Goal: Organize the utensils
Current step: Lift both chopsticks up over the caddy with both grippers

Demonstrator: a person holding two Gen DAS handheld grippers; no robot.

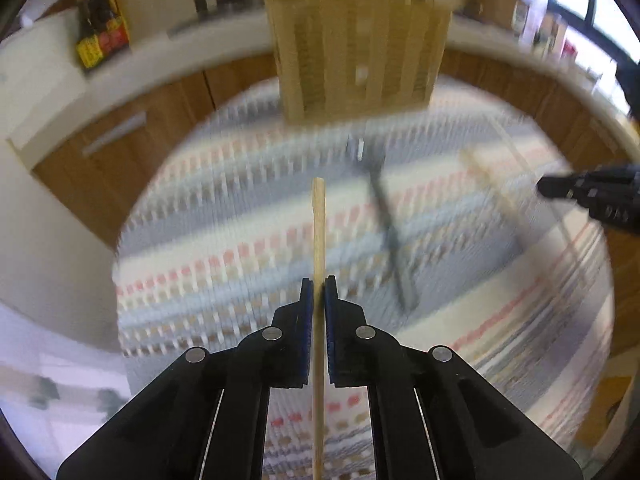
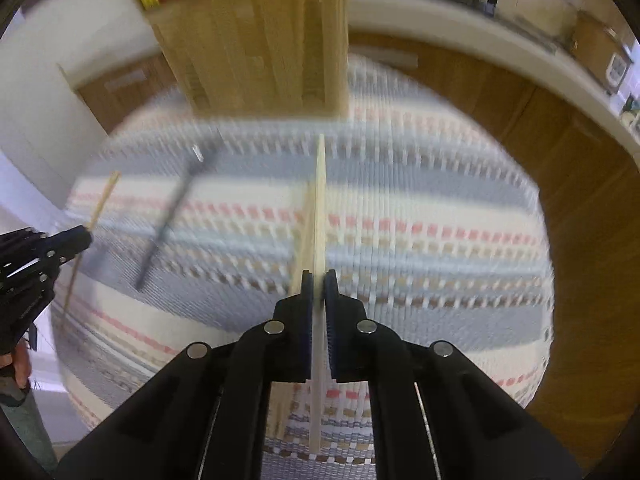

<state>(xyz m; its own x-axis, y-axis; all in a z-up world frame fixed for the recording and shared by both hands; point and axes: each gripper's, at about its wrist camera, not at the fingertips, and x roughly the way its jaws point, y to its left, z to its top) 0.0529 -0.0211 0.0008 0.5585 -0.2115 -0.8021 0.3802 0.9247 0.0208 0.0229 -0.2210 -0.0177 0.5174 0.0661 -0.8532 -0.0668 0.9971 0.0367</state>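
Each gripper is clamped on one chopstick: the left gripper (image 1: 319, 280) holds a chopstick (image 1: 318, 224), the right gripper (image 2: 319, 276) a paler stick (image 2: 320, 200). The holder (image 1: 360, 52) stands far on the table (image 1: 240, 220); keep both sticks upright, tips aimed at its slots. A fork (image 1: 384, 216) lies between.

A wooden utensil holder (image 1: 358, 52) stands at the far edge of the round bench (image 1: 240, 240), with sticks rising out of its top. A fork (image 1: 386, 220) lies on the bench before the holder, between the two grippers. The left gripper (image 1: 319, 284) holds a chopstick (image 1: 319, 220) left of the fork; the right gripper (image 2: 319, 280) holds another chopstick (image 2: 320, 200) right of it. Cabinets (image 1: 132, 128) run behind the bench.
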